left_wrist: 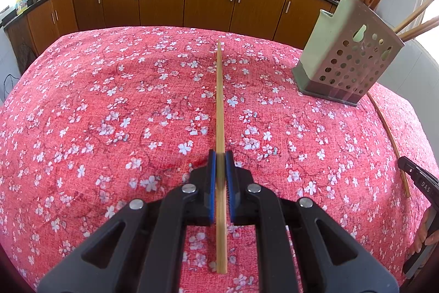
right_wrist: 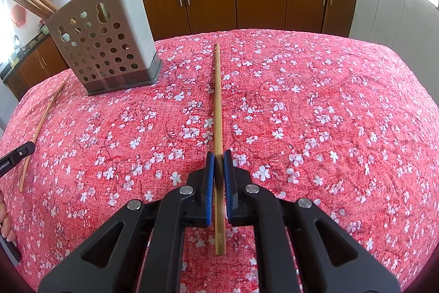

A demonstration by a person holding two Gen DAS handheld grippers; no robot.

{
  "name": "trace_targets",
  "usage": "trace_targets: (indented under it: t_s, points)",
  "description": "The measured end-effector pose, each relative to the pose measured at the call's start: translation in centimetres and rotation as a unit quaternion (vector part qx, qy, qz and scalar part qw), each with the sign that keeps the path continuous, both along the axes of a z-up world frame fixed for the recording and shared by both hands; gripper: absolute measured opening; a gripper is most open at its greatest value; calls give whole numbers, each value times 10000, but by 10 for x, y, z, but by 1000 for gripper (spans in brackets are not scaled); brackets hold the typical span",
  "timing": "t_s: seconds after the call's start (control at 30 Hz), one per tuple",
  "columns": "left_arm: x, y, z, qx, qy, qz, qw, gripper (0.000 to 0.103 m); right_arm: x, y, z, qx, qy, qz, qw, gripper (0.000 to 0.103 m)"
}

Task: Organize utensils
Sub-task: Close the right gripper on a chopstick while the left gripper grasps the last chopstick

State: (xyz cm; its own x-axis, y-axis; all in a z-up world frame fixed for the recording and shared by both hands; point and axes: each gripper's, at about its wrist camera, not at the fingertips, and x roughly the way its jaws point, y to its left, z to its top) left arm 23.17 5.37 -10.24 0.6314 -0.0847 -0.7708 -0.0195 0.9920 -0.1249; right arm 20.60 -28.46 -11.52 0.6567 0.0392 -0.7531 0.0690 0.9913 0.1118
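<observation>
Chopsticks are only partly sorted: several brown wooden ones already stand in the grey perforated plastic holder (left_wrist: 348, 56) on the worktop with the red flowered cloth (left_wrist: 109, 106). The left gripper (left_wrist: 221, 158) pinches one pale bamboo chopstick (left_wrist: 220, 100), and the right gripper (right_wrist: 219, 157) pinches another pale bamboo chopstick (right_wrist: 218, 100). Both, I judge, must still go into the holder.

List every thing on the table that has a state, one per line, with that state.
left gripper: shut on a chopstick
left chopstick: clamped, pointing away along the fingers
right gripper: shut on a chopstick
right chopstick: clamped, pointing away along the fingers
utensil holder: upright on the tablecloth, long wooden utensils standing in it
</observation>
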Motion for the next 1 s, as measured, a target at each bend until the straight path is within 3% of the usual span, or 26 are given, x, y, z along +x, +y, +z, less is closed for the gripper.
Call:
trace_targets:
  t_s: [0.17,0.3,0.73,0.87,1.0]
  points:
    - [0,0,0,-23,5,-6,10000,11,0,-1,0,52,-3,-2,10000,8]
    - [-2,-6,1,220,19,-80,9997,11,0,-1,0,80,-3,-15,10000,8]
    - [-2,-3,-1,150,24,-78,9999,11,0,-2,0,100,-17,-8,9999,8]
    - [-12,-10,1,437,45,-167,9989,11,-6,0,1,63,-17,16,10000,8]
    - [-18,-8,0,361,35,-149,9992,10,-7,1,1,100,-24,18,9999,8]
